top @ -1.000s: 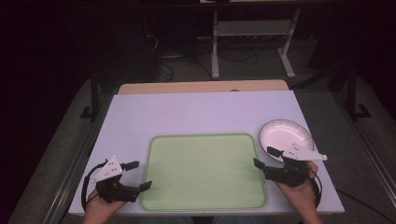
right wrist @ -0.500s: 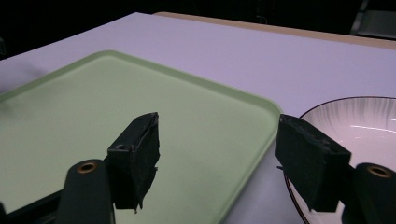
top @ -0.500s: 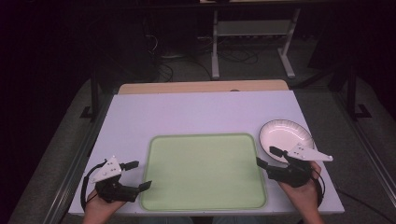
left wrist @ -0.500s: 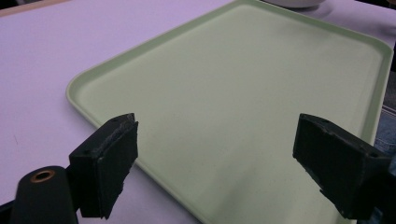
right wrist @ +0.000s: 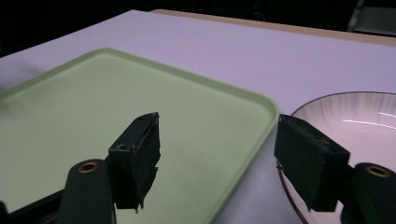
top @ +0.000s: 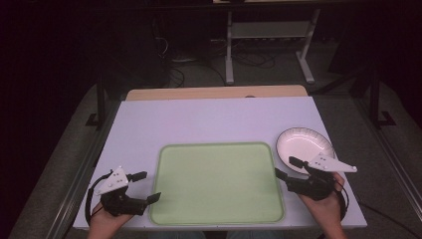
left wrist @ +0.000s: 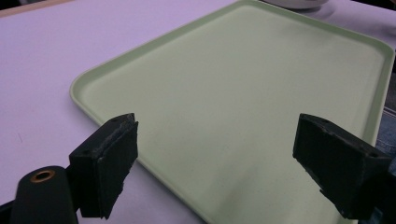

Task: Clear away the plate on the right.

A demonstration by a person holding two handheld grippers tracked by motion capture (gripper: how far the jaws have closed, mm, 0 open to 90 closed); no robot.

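Green tray [top: 217,182] lies flat at the near middle of the white table [top: 199,122], white bowl [top: 303,147] just beside its far right corner; left gripper [top: 143,186] and right gripper [top: 286,168] flank it, jaws spread wide, grasping nothing.

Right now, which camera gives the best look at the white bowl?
The high view: the bowl shows whole, on the table right of the green tray. The right gripper view shows only its near left part; the left gripper view catches just a sliver at the top edge.
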